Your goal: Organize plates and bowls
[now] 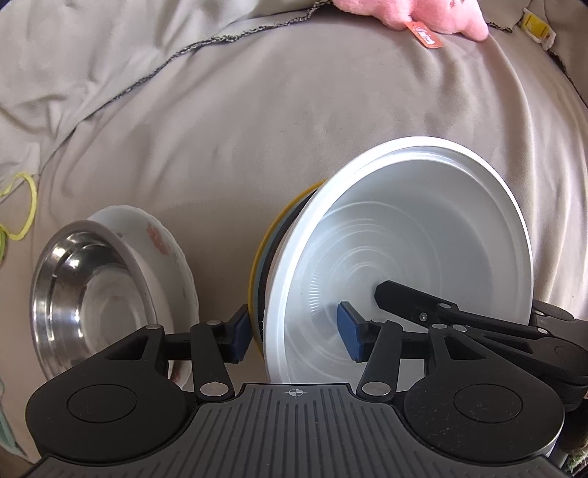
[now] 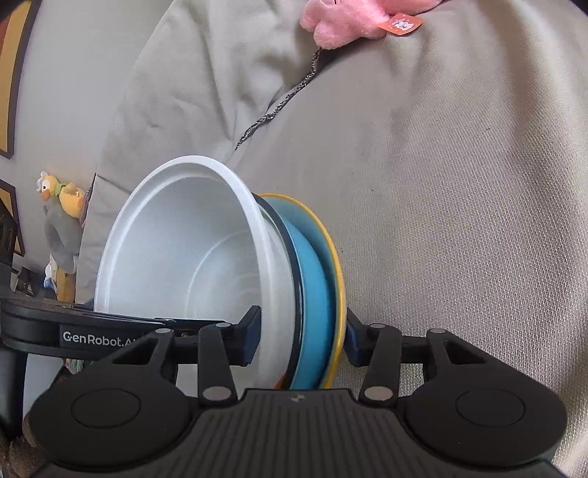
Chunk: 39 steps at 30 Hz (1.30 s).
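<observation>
A stack of dishes stands on edge above the grey cloth: a white bowl (image 1: 404, 257) in front, then a blue plate (image 2: 312, 294) and a yellow plate (image 2: 336, 257) behind it. My left gripper (image 1: 294, 329) is shut on the stack, one pad inside the white bowl and one behind the yellow plate. My right gripper (image 2: 301, 340) is shut on the same stack (image 2: 191, 257) from the other side. A steel bowl (image 1: 88, 290) rests inside a white flowered plate (image 1: 161, 239), to the left in the left wrist view.
Grey wrinkled cloth (image 1: 257, 128) covers the surface. A pink plush toy (image 1: 422, 14) lies at the far edge and also shows in the right wrist view (image 2: 341, 22). Yellow-green loops (image 1: 22, 206) lie at the left. A duck plush (image 2: 62, 206) stands at the far left.
</observation>
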Motion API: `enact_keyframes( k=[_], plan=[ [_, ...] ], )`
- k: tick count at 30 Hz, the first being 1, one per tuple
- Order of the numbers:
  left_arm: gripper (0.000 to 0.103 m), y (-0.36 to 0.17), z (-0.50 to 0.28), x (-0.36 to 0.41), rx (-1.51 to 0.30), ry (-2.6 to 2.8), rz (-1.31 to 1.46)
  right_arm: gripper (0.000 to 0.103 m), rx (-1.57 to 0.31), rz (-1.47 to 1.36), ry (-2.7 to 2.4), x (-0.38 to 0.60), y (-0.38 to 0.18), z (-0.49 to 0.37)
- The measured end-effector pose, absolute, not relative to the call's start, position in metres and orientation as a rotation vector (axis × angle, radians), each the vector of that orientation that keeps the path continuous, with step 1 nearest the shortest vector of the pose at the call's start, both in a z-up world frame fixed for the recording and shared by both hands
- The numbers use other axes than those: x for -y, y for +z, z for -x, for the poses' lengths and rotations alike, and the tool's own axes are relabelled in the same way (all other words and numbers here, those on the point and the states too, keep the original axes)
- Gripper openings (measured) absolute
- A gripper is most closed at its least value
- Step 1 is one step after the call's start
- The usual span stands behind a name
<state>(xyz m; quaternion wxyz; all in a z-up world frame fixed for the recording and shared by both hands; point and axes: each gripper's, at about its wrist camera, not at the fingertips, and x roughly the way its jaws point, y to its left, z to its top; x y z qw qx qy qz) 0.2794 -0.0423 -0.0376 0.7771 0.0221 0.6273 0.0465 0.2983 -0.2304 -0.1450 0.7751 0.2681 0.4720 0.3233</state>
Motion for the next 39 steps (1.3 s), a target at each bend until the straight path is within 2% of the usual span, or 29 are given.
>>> enact_keyframes(
  k=[18,27,39],
  plan=[
    [0.056,-0.041,-0.282,0.037,-1.364,0.033,-0.065,0.046,-1.038,-0.554,0.697,0.224,-0.141,-0.302],
    [0.058,-0.045,-0.274,0.033,-1.299,-0.024,-0.065,0.046,-1.044,-0.530,0.703,0.221,-0.138,-0.306],
    [0.061,-0.049,-0.286,0.023,-1.378,-0.028,0.022,0.046,-1.051,-0.535,0.704,0.221,-0.139,-0.307]
  ],
)
